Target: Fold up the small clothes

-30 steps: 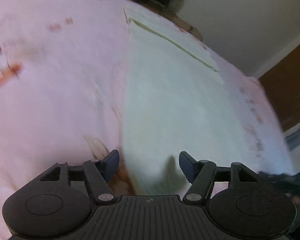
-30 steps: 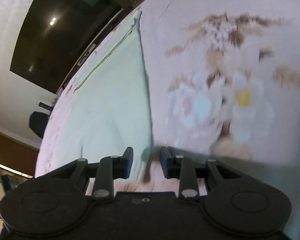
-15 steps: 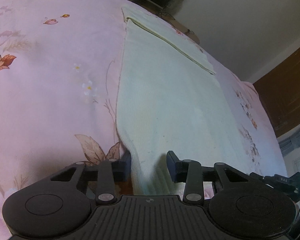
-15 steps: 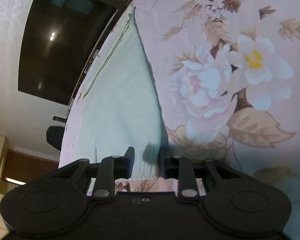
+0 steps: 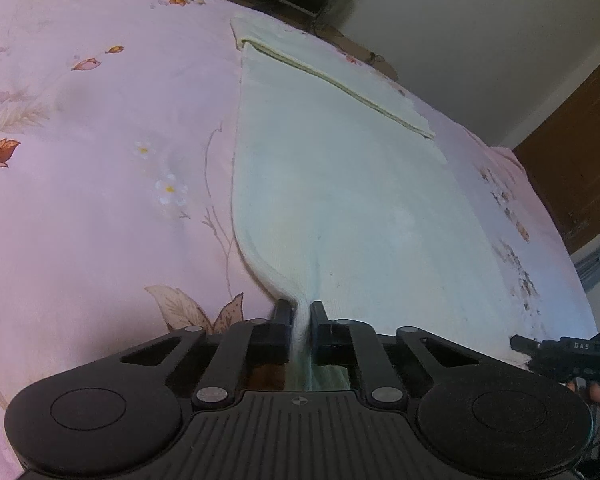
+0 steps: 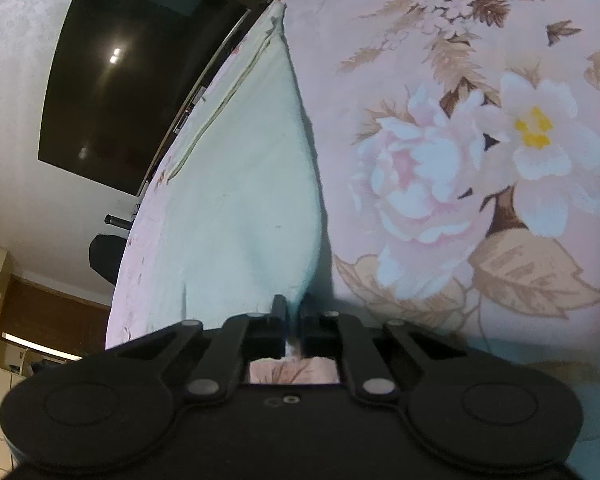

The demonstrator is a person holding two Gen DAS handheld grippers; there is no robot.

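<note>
Garment (image 5: 340,184) corners pinched in left tongs (image 5: 300,312) and right tongs (image 6: 293,304).

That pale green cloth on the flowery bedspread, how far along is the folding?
Early on. The pale green knitted cloth lies flat on the pink floral bedspread, with only a narrow band at its far end turned over. In hand: the left gripper and right gripper are each pinching a near corner, jaws just closed on the fabric. Left to do: lift those corners, carry them over, lay the fold.
</note>
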